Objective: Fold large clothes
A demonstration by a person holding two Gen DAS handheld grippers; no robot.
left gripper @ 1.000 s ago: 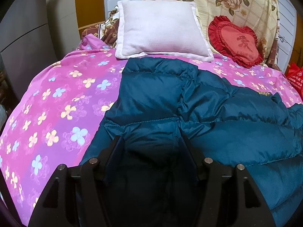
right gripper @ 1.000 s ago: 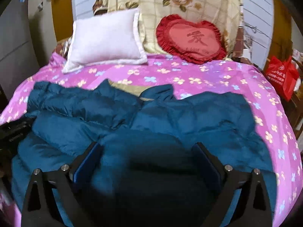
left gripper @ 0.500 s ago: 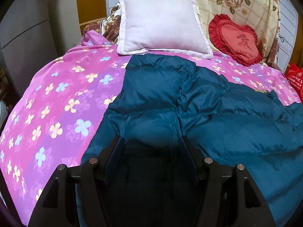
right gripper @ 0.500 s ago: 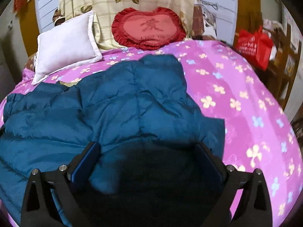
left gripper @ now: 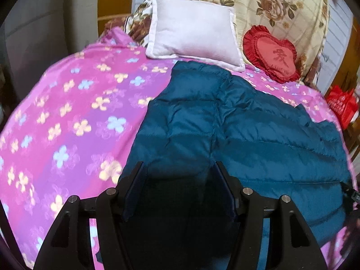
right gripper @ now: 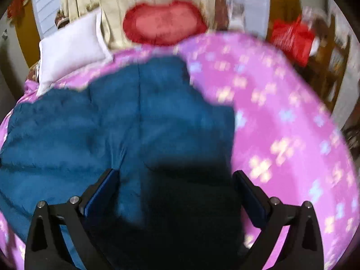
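Observation:
A large teal quilted puffer jacket (left gripper: pixel 236 130) lies spread on a bed with a pink flowered cover (left gripper: pixel 74 117). It also shows in the right wrist view (right gripper: pixel 101 130), which is blurred. My left gripper (left gripper: pixel 177 168) hangs over the jacket's near left part, jaws apart, with dark fabric lying between them. My right gripper (right gripper: pixel 175 177) hangs over the jacket's near right edge, jaws wide apart, with dark fabric between them. Whether either one grips the cloth is hidden in shadow.
A white pillow (left gripper: pixel 193 27) and a red heart cushion (left gripper: pixel 272 54) lie at the head of the bed, against a floral cloth (left gripper: pixel 276 6). A red bag (right gripper: pixel 292 38) and wooden furniture stand to the right. A grey wall (left gripper: pixel 29 36) is on the left.
The right gripper has swung to the right, so more pink cover shows on its right. The jacket now lies flatter and more spread out. The left view shifted slightly.

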